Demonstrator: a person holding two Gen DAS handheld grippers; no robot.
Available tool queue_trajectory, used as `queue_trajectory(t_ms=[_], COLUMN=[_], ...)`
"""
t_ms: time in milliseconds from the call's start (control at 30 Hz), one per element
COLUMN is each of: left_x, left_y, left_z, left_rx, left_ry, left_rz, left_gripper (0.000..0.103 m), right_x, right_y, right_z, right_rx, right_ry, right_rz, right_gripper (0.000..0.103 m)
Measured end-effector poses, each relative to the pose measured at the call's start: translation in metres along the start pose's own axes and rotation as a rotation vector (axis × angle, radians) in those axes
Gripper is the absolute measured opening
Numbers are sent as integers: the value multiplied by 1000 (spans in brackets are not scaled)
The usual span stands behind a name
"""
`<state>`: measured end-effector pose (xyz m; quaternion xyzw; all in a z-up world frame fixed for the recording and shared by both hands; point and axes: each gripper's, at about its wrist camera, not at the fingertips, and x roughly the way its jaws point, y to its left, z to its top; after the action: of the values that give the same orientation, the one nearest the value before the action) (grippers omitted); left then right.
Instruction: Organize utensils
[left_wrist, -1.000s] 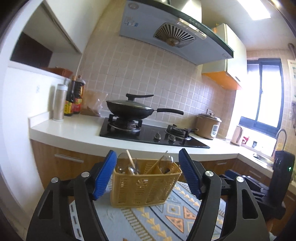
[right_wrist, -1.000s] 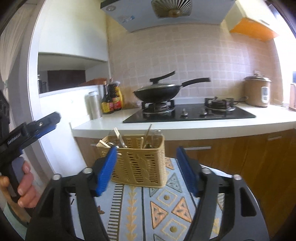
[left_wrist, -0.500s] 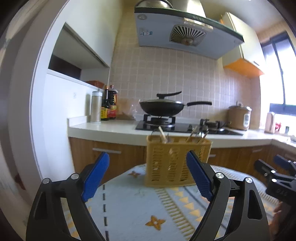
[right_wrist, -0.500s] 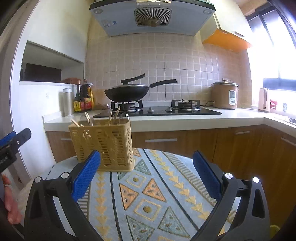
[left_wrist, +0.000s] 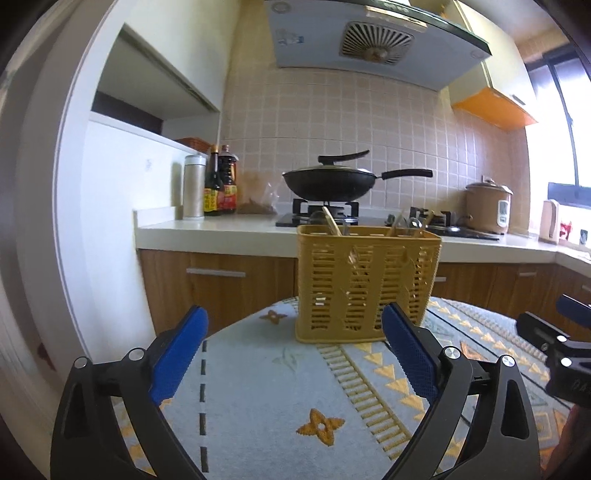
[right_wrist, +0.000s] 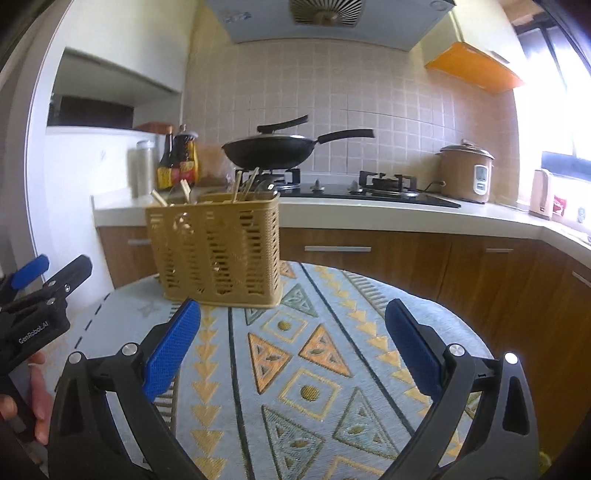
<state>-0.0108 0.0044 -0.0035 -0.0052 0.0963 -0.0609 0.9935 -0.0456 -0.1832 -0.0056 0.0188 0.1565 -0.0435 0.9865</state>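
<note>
Left claw (left_wrist: 291, 347) spread wide, jaws have just been opening, nothing between them. Right claw (right_wrist: 291, 339) likewise wide and empty. Basket (left_wrist: 367, 284) stands upright on the patterned tabletop (left_wrist: 266, 387), centre frame in the left view, upper left in the right view, apart from both claws. Utensils (right_wrist: 247, 186) protrude from its top.

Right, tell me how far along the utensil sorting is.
Done: chopsticks and other utensils stand in the yellow basket on the patterned cloth. In hand: nothing. The left tongs have just been opening and the right tongs are open, both empty. Left: no loose utensils show on the cloth, so little seems to remain.
</note>
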Motion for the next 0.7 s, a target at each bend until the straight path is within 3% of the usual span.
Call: queue_trajectory(t_ms=[267,700], left_x=[0,10], left_y=[-7,-5], left_z=[-2,-4], left_rx=[35,22], left_ry=[-4,54], left_rz=[-1,-3], left_gripper=[94,95], right_x=[6,12], right_y=[-14,-4], right_z=[-1,-4], right_rx=[65,17], right_ry=[32,60], right_rz=[-9,-21], right_gripper=[96,96])
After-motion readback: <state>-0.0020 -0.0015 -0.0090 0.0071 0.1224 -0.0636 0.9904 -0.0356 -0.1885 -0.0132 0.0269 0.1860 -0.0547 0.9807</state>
